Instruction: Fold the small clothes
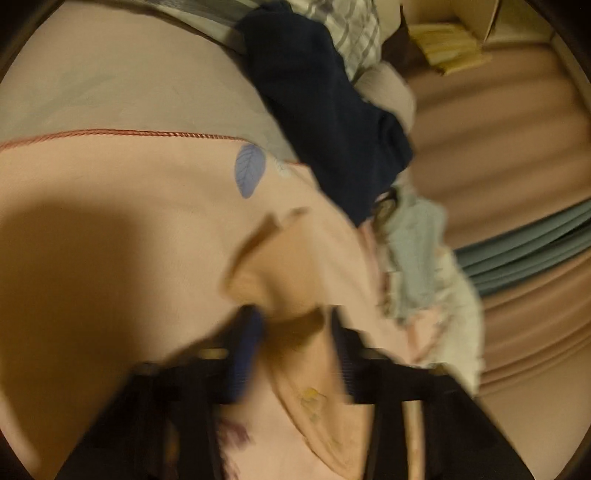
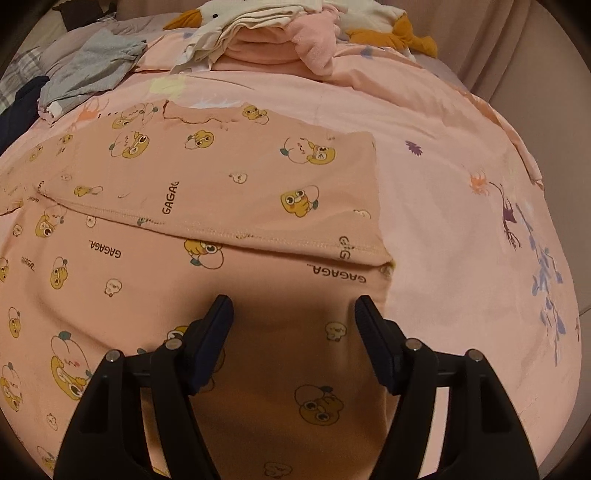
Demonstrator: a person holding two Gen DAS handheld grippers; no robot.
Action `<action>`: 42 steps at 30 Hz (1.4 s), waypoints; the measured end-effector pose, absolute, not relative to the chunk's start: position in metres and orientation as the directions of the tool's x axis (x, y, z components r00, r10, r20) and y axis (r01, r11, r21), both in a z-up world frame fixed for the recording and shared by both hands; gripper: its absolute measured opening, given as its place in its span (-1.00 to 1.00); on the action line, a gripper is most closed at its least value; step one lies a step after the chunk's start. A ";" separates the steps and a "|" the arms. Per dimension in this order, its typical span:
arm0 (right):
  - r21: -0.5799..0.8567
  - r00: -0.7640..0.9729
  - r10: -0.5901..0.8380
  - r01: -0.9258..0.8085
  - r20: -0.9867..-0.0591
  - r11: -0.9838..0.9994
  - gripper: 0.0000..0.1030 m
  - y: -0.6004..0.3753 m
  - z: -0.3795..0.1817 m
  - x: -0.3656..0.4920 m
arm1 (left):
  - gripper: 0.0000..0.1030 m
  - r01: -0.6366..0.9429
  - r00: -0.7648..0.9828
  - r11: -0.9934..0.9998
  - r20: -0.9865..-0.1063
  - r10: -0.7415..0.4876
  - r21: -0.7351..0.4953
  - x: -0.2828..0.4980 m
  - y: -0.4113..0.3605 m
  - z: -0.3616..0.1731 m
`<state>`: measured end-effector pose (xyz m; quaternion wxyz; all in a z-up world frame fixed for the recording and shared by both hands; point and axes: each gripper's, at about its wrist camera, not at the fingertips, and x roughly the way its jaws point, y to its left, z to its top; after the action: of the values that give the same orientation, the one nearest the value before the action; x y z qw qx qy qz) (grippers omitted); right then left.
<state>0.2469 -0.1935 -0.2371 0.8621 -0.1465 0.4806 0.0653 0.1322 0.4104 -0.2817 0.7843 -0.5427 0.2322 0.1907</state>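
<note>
Right now we are holding the right gripper (image 2: 293,306) with its jaws spread wide, nothing between them, hovering just over the peach printed garment (image 2: 207,206) lying on the bed. We are reading it as partly folded: one panel is already lying doubled over the rest, its stitched hem running across the middle, and further folds are probably remaining.

We are seeing the left gripper (image 1: 295,325) only through heavy blur; peach cloth is sitting between its jaws, which are standing apart, and we cannot tell whether the pads are pressing it.

The fabric is looking like soft, thin jersey with cartoon prints and lettering. Beneath it the pink bedsheet (image 2: 461,206) is lying smooth, with leafy sprigs. Farther off, a stack of folded clothes (image 2: 266,40) is waiting by a plush duck (image 2: 399,26), and a loose grey garment (image 2: 92,62) and dark navy garment (image 1: 325,110) are still lying unfolded.
</note>
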 end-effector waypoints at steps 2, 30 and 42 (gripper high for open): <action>-0.164 0.522 -0.014 -0.242 -0.853 0.956 0.34 -0.198 -0.239 0.251 | -0.81 -0.591 0.784 0.393 -0.616 0.074 -0.705 0.139 0.409 -0.281; 0.183 0.485 0.205 -0.093 -0.850 0.979 0.38 -0.265 -0.214 0.266 | 0.23 0.025 0.637 0.760 -0.575 -0.513 -0.650 0.253 0.013 -0.150; 0.550 0.350 0.526 -0.035 -0.775 0.834 0.39 -0.258 -0.233 0.281 | 0.46 -0.340 0.567 0.936 -0.814 0.125 -0.093 0.188 0.062 -0.212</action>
<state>0.2815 -0.2583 -0.2328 0.7896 0.2266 0.5420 0.1774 0.1878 0.0616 -0.2118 0.8770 -0.1204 0.4459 0.1327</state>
